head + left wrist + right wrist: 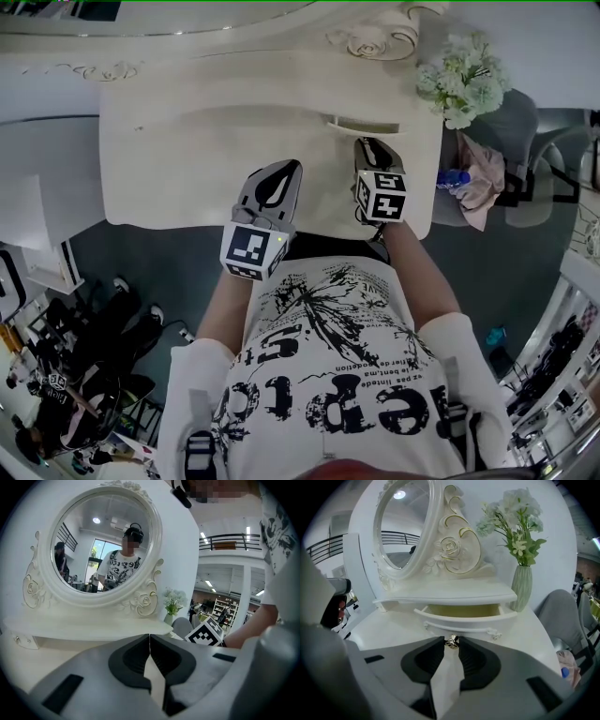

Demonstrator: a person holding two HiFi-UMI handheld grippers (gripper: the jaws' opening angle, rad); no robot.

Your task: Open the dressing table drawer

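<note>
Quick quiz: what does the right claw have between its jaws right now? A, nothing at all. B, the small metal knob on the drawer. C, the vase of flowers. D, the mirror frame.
B: the right gripper view shows the right claw with its jaws closed on the metal drawer knob, and the drawer stands partly pulled out.

The white dressing table (187,164) bears a green vase of flowers (522,587) near its right edge.

Cream-white dressing table (187,141); gold knob (452,641); pale green ribbed vase (521,588); white flowers (518,503).
</note>
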